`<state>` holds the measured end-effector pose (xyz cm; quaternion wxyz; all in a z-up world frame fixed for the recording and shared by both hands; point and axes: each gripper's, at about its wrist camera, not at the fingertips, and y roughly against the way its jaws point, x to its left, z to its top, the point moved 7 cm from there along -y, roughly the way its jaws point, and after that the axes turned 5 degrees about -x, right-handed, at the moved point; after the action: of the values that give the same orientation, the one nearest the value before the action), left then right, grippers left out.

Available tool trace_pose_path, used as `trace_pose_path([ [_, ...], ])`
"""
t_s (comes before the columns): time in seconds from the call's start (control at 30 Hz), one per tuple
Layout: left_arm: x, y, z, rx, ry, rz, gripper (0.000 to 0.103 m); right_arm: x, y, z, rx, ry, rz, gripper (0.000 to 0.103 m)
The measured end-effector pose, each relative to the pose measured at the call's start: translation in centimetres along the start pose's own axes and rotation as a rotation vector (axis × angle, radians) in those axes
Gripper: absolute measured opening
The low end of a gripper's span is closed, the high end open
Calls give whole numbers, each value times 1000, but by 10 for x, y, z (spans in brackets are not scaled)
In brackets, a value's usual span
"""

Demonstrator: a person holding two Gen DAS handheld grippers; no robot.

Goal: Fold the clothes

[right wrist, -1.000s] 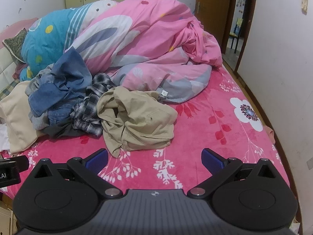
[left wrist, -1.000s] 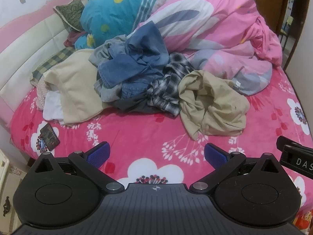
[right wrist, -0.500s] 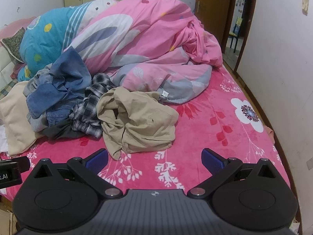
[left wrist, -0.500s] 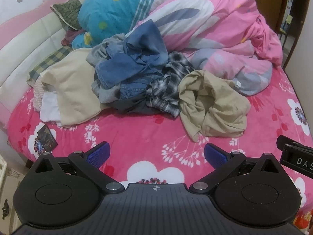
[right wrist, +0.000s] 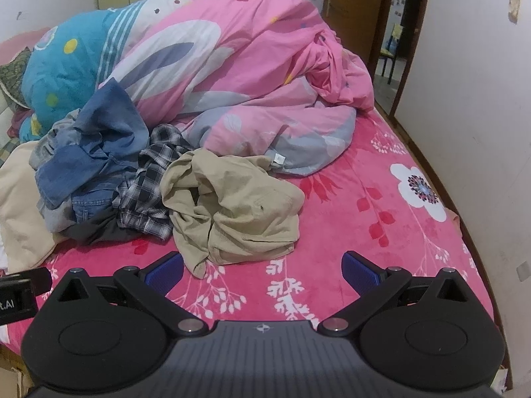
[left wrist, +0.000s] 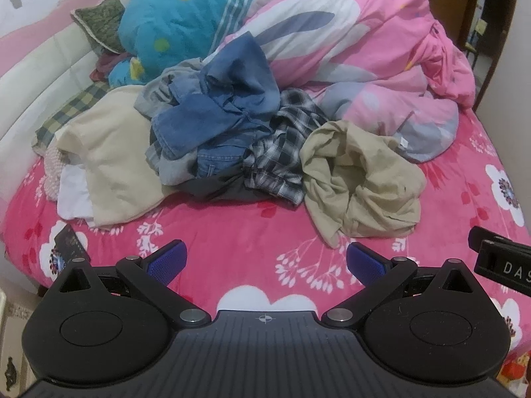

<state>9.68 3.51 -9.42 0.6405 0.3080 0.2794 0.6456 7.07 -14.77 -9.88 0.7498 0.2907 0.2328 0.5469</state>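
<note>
Clothes, unfolded, heaped in the middle of a bed; nearest item a crumpled khaki cotton garment (left wrist: 360, 179) (right wrist: 232, 205), lying at the right end of the heap on a bright pink floral plush bedspread (left wrist: 252, 232) (right wrist: 365, 225); touching its left side, a rumpled black-and-white checked shirt (left wrist: 282, 152) (right wrist: 149, 182); left of that, a mound of blue denim garments (left wrist: 219, 112) (right wrist: 93, 152) over a dark grey piece (left wrist: 219, 190); further left, a cream-coloured cloth (left wrist: 116, 152) spread flat over a white cloth (left wrist: 73, 192); a green checked fabric (left wrist: 76, 109) at the far left against the padded cream headboard (left wrist: 36, 79).

Behind the heap: a bulky pink quilt with grey and white print (left wrist: 365, 49) (right wrist: 259, 66); a turquoise bundle with yellow dots (left wrist: 172, 26) (right wrist: 63, 66); a dark green cushion (left wrist: 99, 23).

Left gripper (left wrist: 264, 262): blue-padded fingers spread wide, nothing between them, hovering above the bedspread short of the heap.

Right gripper (right wrist: 262, 267): fingers equally wide apart, empty, just short of the khaki garment's hem; its body visible at the right edge of the left wrist view.

Small dark card (left wrist: 68, 243) on the bedspread's left corner.
</note>
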Motion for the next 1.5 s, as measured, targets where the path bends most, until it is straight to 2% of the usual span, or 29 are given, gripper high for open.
trace_pose_path([
  [0.47, 15, -30, 15, -18, -71, -77, 103, 16, -9, 7, 22, -55, -101, 103],
  [0.7, 6, -47, 26, -69, -70, -114, 103, 8, -11, 14, 0, -27, -32, 103],
  [0.93, -23, -58, 40, -122, -73, -132, 103, -18, -34, 27, -137, 20, 147, 103],
  [1.0, -37, -61, 44, -126, -60, -123, 103, -33, -49, 30, -149, 39, 193, 103],
  [1.1, -61, -69, 48, -122, -46, -119, 103, -64, -82, 32, -112, 10, 242, 103],
  [1.23, -92, -98, 48, -90, -52, -92, 103, -102, -135, 28, -41, -51, 317, 103],
  [1.33, -116, -132, 41, -82, -81, -84, 101, -120, -187, 21, 13, -61, 358, 98],
  [1.4, -131, -158, 32, -83, -112, -100, 96, -126, -226, 14, 51, -59, 374, 93],
  [1.47, -147, -189, 19, -86, -157, -128, 91, -133, -265, 8, 89, -56, 391, 84],
  [1.5, -155, -205, 11, -84, -181, -144, 83, -135, -283, 6, 104, -77, 399, 83],
])
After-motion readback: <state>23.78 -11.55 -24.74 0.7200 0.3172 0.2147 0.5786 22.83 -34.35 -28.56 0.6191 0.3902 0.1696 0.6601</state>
